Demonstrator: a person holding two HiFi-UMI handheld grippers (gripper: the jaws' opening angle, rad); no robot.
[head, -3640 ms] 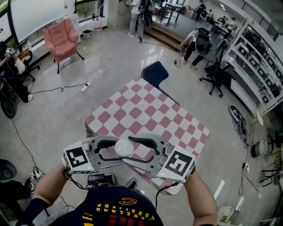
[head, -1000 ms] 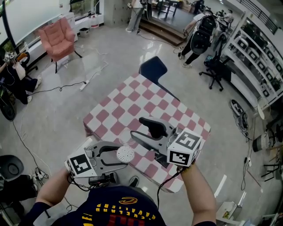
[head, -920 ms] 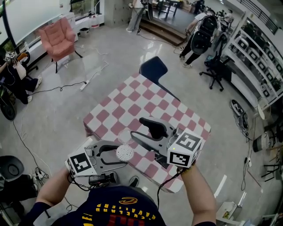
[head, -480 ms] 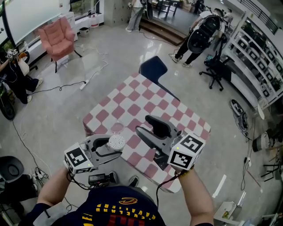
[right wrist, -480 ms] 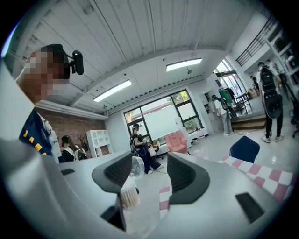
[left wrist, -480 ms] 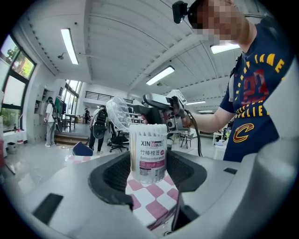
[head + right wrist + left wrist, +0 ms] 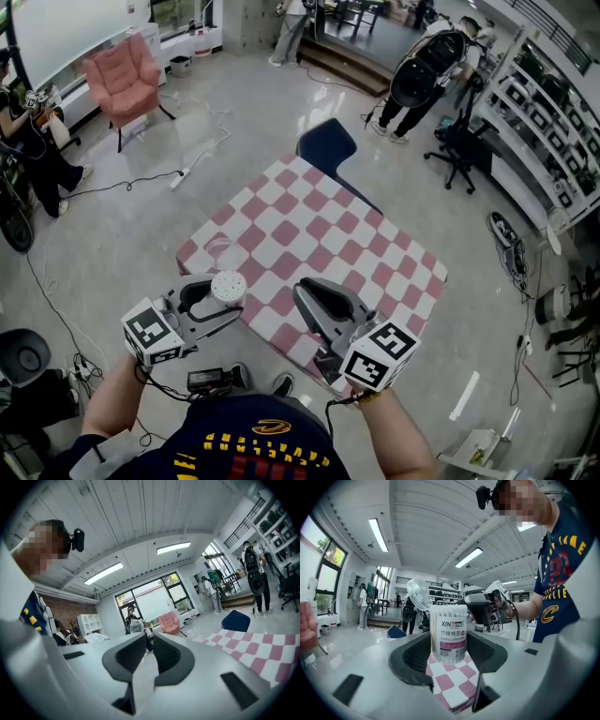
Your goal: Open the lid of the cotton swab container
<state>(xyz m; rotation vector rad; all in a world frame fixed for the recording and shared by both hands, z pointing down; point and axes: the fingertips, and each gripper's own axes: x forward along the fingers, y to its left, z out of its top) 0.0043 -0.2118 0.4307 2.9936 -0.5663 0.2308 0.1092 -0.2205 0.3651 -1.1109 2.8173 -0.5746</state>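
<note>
The cotton swab container (image 7: 228, 286) is a clear tub packed with white swabs, standing upright between the jaws of my left gripper (image 7: 217, 302), which is shut on it. In the left gripper view the labelled container (image 7: 449, 637) sits between both pads, and its clear lid (image 7: 418, 592) is swung open on its hinge at the upper left. My right gripper (image 7: 302, 291) hangs apart to the right, over the table's near edge. Its jaws have just been closing. In the right gripper view only a narrow gap remains in the right gripper (image 7: 149, 651), with nothing in it.
The pink-and-white checkered table (image 7: 319, 225) lies below and ahead of both grippers. A blue chair (image 7: 326, 150) stands at its far side and a pink armchair (image 7: 122, 80) at the far left. A person (image 7: 422, 80) and shelves (image 7: 553, 112) are at the right; a cable (image 7: 141, 183) crosses the floor.
My left gripper has carried the container to the left, off the table's near corner. The right gripper has sunk toward me and its wide jaws have drawn nearly together.
</note>
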